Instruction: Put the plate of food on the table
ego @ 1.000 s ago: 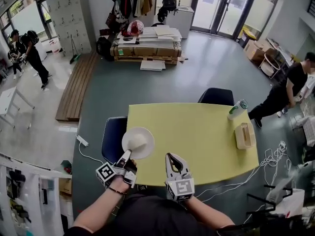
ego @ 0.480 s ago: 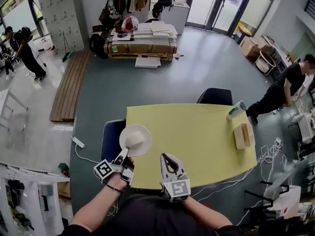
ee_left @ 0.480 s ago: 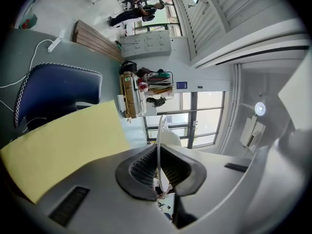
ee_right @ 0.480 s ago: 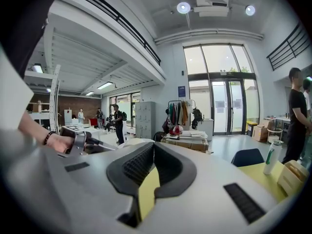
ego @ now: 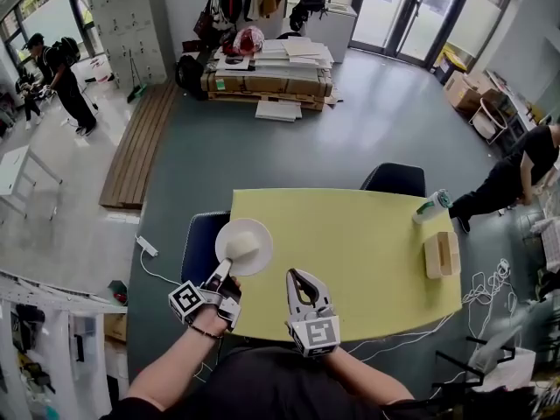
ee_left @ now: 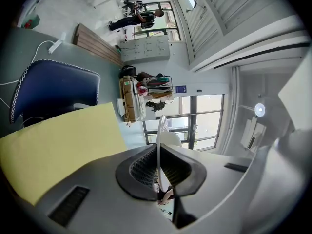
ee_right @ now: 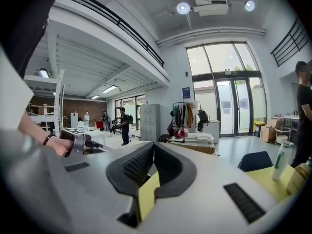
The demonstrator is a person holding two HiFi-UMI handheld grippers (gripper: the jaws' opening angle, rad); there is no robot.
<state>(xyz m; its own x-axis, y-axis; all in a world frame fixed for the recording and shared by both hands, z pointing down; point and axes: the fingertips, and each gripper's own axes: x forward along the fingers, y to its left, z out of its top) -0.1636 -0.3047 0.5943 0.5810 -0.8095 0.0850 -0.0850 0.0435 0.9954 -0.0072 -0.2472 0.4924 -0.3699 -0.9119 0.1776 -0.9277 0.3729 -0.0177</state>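
Item: white plate (ego: 255, 234) carrying a pale food mound, over the yellow tabletop's (ego: 350, 243) left edge, partly overhanging the blue chair (ego: 197, 248).
Left gripper (ego: 225, 271): jaws pinched on the plate's near rim.
Right gripper (ego: 296, 278): jaws together, empty.
Risk: the thin rim hold may let the plate tilt; released while overhanging, it could tip off.

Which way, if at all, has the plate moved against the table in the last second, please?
No. The plate still straddles the table at its left edge by the blue chair, clamped in the left gripper.
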